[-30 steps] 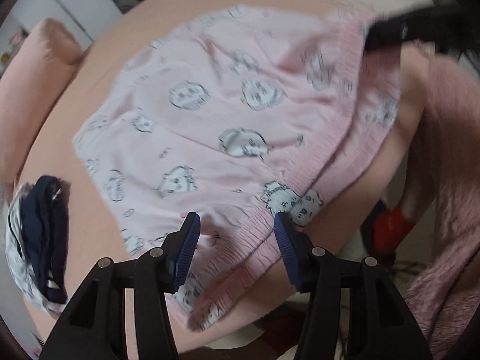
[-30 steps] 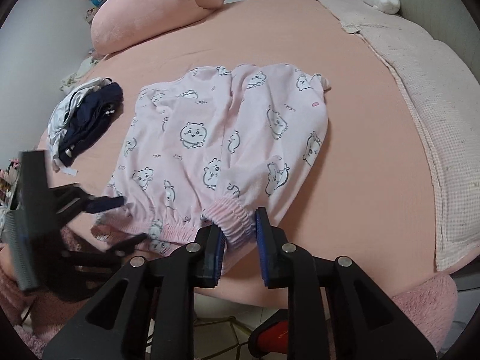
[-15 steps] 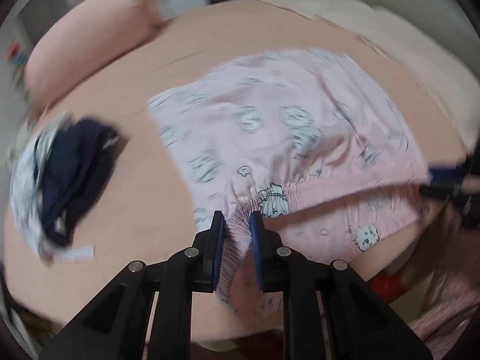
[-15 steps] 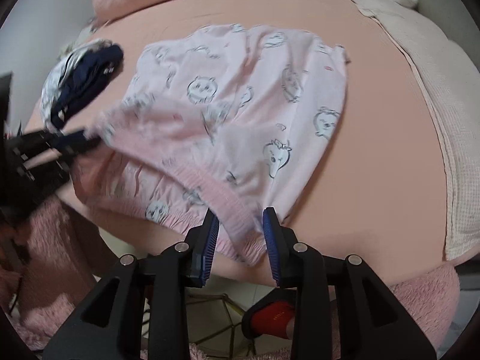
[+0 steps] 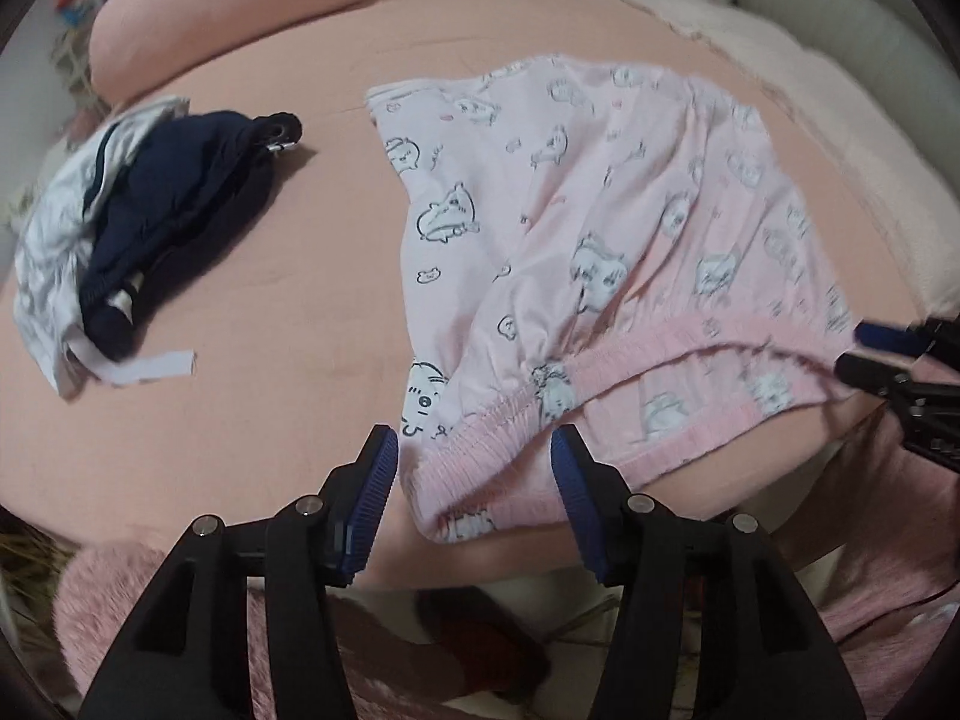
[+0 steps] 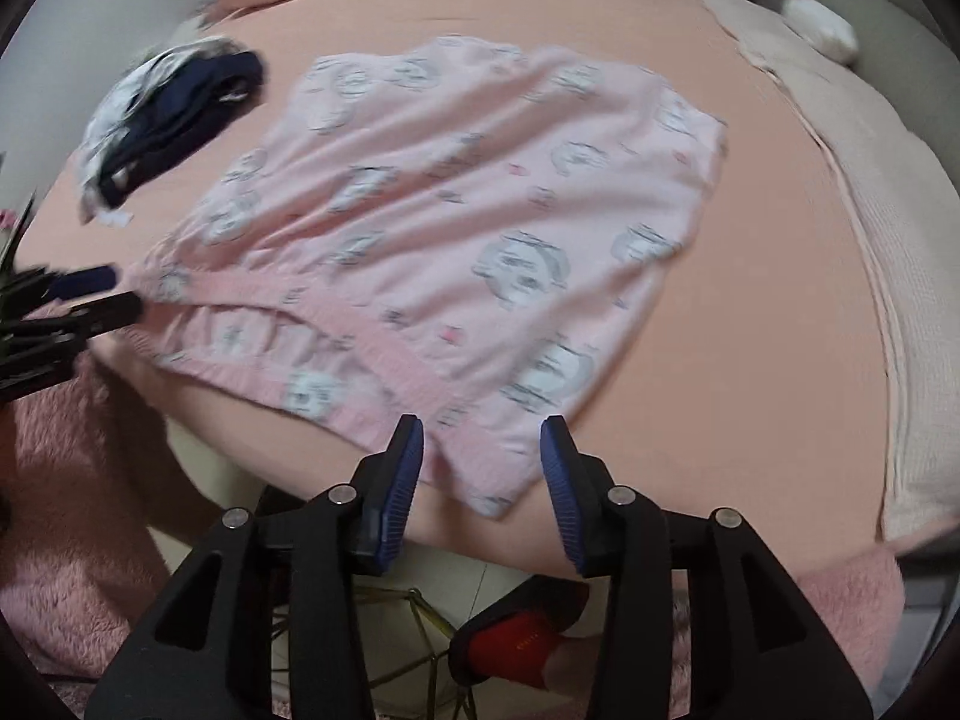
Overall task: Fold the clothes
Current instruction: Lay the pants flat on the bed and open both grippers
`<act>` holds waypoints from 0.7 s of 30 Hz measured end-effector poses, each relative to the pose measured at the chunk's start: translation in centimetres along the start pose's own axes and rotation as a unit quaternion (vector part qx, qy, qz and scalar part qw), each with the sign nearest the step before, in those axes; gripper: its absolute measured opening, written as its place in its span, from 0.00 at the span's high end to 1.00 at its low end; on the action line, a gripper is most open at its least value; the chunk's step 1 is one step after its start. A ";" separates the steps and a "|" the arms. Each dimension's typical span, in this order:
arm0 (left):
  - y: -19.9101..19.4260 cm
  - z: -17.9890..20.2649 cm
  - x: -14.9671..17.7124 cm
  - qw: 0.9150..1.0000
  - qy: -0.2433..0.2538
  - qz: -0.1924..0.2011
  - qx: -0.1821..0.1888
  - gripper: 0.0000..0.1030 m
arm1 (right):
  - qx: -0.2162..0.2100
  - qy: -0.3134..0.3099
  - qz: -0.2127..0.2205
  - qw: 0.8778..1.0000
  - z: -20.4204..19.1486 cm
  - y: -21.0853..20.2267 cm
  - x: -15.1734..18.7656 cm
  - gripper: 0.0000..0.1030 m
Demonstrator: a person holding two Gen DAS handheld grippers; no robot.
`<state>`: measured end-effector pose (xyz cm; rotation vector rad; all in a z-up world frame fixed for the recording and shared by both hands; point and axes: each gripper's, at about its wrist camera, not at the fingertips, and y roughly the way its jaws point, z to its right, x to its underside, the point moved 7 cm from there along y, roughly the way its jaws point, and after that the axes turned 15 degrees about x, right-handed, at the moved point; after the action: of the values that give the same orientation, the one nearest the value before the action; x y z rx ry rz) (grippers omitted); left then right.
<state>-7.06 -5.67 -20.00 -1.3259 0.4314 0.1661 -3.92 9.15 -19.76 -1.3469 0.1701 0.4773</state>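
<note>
Pink shorts with a cartoon print (image 5: 600, 228) lie spread on the peach bed sheet (image 5: 270, 300), their elastic waistband (image 5: 630, 354) at the near edge of the bed. They also show in the right wrist view (image 6: 480, 228). My left gripper (image 5: 474, 474) is open, its jaws on either side of the waistband's left corner, holding nothing. My right gripper (image 6: 480, 456) is open around the waistband's right corner, holding nothing. Each gripper's tips show at the edge of the other's view.
A navy and white pile of clothes (image 5: 120, 228) lies on the left of the bed. A pink pillow (image 5: 228, 18) is at the far side, a cream blanket (image 6: 870, 210) along the right. A fluffy pink rug (image 6: 72, 480) and a red slipper (image 6: 516, 648) are on the floor.
Both grippers were shut on the waistband corners half a second ago, holding it lifted. Now both have opened and the shorts lie flat, moved back toward the near edge.
</note>
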 end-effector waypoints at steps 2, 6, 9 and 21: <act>1.1 -0.3 0.7 0.999 0.010 -0.022 -0.024 0.48 | 0.023 -0.026 -0.013 0.999 -0.8 1.3 0.1 0.59; 0.7 -1.1 0.9 0.997 0.012 -0.008 -0.074 0.80 | 0.042 0.002 -0.025 0.999 0.5 2.7 0.5 0.73; -1.9 -1.8 0.0 0.994 -0.001 0.046 -0.096 0.85 | 0.105 0.005 -0.010 0.994 2.7 2.2 0.8 0.86; -1.5 -0.2 2.1 1.000 -0.013 0.006 -0.021 0.91 | 0.083 -0.020 -0.020 0.996 2.3 1.7 2.0 0.95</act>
<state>-4.64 -6.47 -19.46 -1.3607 0.4154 0.2034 -3.15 12.05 -21.55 -1.1746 0.1458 0.4458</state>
